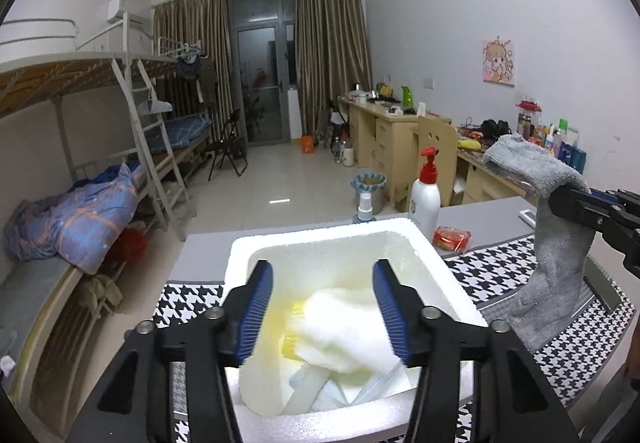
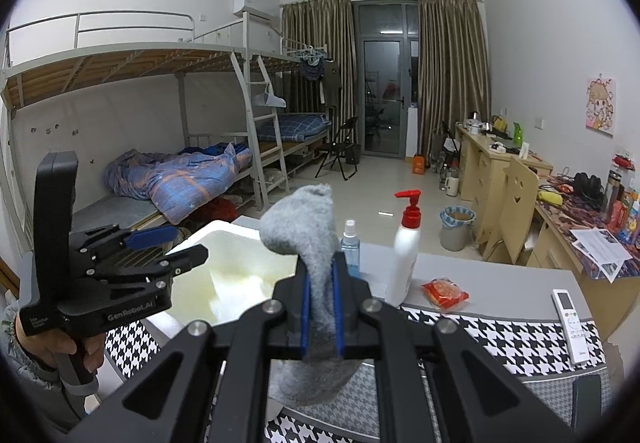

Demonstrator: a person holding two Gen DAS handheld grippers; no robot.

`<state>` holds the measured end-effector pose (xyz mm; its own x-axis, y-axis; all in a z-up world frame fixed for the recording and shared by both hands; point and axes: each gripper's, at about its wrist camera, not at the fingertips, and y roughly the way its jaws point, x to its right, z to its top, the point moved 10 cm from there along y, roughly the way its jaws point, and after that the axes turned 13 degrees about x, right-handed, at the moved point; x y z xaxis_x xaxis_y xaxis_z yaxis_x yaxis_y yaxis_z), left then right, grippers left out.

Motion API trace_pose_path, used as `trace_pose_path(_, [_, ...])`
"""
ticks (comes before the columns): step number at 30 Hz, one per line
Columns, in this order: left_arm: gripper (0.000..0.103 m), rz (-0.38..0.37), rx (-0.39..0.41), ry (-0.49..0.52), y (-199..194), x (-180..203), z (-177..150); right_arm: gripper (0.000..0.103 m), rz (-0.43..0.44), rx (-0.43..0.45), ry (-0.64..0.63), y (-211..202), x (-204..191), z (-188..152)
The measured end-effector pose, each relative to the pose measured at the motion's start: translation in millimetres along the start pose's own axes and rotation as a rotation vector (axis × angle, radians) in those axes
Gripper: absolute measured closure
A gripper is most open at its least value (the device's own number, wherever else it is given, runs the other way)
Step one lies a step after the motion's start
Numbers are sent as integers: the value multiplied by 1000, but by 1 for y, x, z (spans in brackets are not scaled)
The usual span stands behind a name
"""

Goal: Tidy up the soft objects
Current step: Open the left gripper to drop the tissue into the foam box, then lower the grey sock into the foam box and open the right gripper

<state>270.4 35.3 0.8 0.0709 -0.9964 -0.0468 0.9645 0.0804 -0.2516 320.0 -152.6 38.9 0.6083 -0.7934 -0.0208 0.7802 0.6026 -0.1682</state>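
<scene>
A white foam box (image 1: 312,239) sits on the table in the left wrist view. Inside it lie a white fluffy cloth (image 1: 344,327) and pale face masks (image 1: 320,383). My left gripper (image 1: 324,307) is open and empty, its blue pads straddling the white cloth above the box. It also shows at the left of the right wrist view (image 2: 176,243), over the foam box (image 2: 208,239). My right gripper (image 2: 320,291) is shut on a grey sock (image 2: 304,223), which hangs through the pads above the table. The sock (image 1: 556,243) also shows at the right of the left wrist view.
A white pump bottle with a red top (image 2: 404,255), a small blue spray bottle (image 2: 350,247), a red snack packet (image 2: 444,293) and a white remote (image 2: 570,323) lie on the houndstooth-covered table (image 2: 500,335). Bunk beds stand left, desks right.
</scene>
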Motion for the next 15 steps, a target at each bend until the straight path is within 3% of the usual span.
trace_pose_path(8, [4, 36, 69, -20, -9, -3, 14, 90, -5, 12, -8, -1, -1, 7])
trace_pose_path(15, [1, 65, 96, -29, -16, -14, 18, 90, -12, 37, -27, -2, -5, 18])
